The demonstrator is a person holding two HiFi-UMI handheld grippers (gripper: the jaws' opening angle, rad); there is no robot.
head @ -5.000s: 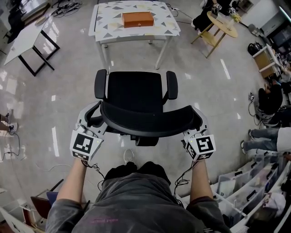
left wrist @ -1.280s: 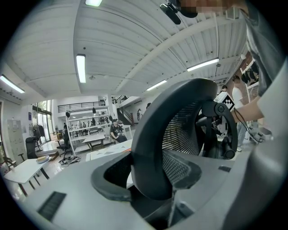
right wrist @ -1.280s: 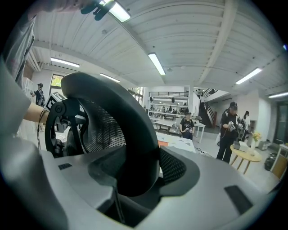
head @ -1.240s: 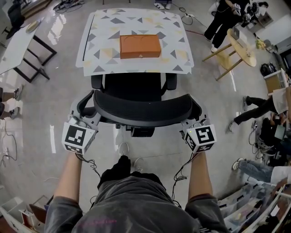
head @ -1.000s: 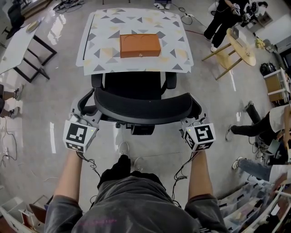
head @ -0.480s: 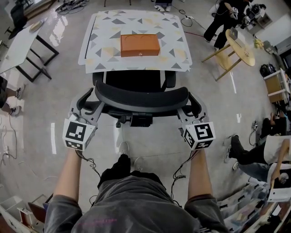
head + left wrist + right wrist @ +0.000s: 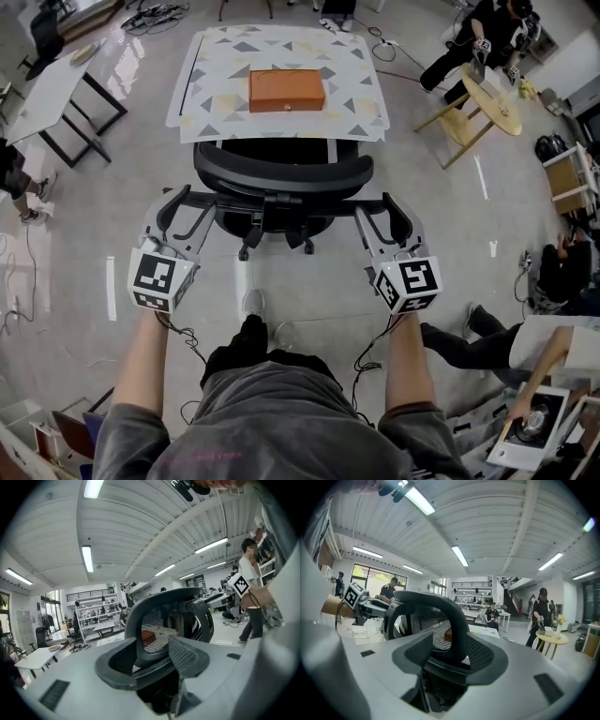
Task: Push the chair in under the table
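I saw the black chair (image 7: 281,172) tucked under the patterned table (image 7: 214,103), only its backrest showing. My left gripper (image 7: 183,208) and right gripper (image 7: 382,213) flanked that backrest, jaws spread apart, clamping nothing.

The person is standing with both bare forearms stretched forward and nearly parallel, the left forearm (image 7: 150,361) rising along the lower left of the head view and the right forearm (image 7: 405,361) along the lower right. Each wrist is ending under a marker cube, the left cube (image 7: 161,279) and the right cube (image 7: 409,284) sitting level with each other. The left gripper (image 7: 190,204) is pointing up the frame and leaning slightly inward, its jaws standing wide apart. The right gripper (image 7: 382,214) is mirroring that pose, its jaws likewise spread. Thin cables are hanging from under both wrists.
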